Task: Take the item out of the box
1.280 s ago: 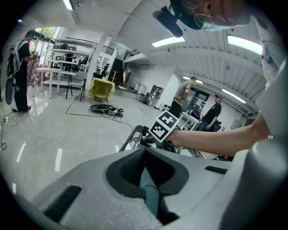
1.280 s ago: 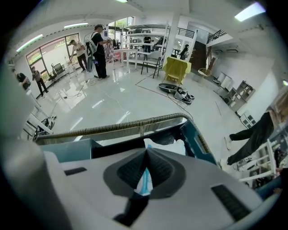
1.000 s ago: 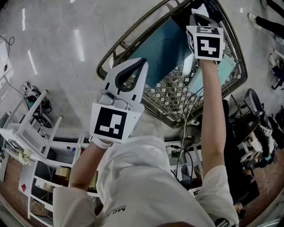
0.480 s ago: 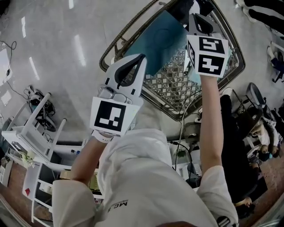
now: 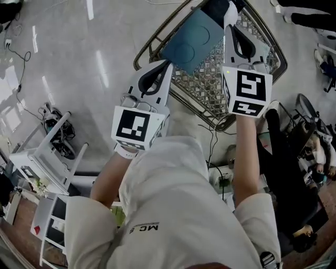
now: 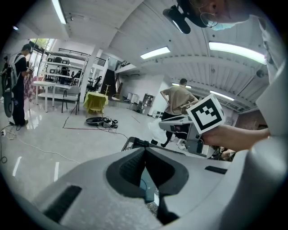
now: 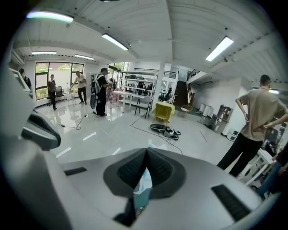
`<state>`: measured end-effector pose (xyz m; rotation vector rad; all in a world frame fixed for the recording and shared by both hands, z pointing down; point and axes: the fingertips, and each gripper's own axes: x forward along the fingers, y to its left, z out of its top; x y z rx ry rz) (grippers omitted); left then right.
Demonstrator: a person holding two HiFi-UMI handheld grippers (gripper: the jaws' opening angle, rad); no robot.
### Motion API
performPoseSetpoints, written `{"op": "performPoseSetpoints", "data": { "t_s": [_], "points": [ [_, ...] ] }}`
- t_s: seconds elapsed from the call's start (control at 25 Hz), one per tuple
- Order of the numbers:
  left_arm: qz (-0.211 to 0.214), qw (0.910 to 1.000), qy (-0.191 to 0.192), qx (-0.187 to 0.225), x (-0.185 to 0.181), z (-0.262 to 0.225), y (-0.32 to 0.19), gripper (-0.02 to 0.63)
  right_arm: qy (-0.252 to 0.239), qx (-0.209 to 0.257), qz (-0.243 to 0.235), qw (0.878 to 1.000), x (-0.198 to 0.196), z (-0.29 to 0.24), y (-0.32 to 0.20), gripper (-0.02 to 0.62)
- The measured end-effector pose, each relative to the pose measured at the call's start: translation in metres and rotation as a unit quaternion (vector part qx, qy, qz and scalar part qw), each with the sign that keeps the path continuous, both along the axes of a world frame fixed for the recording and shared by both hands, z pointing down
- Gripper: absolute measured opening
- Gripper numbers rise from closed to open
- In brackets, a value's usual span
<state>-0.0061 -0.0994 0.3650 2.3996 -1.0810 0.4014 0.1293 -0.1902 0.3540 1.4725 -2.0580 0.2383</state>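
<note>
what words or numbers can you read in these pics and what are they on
"MC 5" (last character unsure), on the back of the white shirt, upside down in head view.
Marker cubes: black-and-white patterns only, no words.
Teal item: no readable print.

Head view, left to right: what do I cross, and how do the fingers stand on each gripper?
white shelf frame → left gripper, fingers together on nothing → teal item → right gripper, fingers shut on the teal item. The wire basket spans most of this, so it is left out.
</note>
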Motion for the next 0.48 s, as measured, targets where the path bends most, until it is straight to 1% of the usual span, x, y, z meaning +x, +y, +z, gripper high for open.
{"op": "performPoseSetpoints", "data": {
  "t_s": [0.24,0.48],
  "points": [
    [0.0,0.9998,0.014,0.016,-0.011,-0.028,0.017,0.025,-0.01,0.054,0.0,0.998,-0.019,-0.048,0.043,0.014],
    [-0.009,0.9991,0.027,0.032,-0.036,-0.049,0.019,0.025,-0.027,0.082,0.006,0.996,-0.042,-0.07,0.073,0.014]
  ]
}}
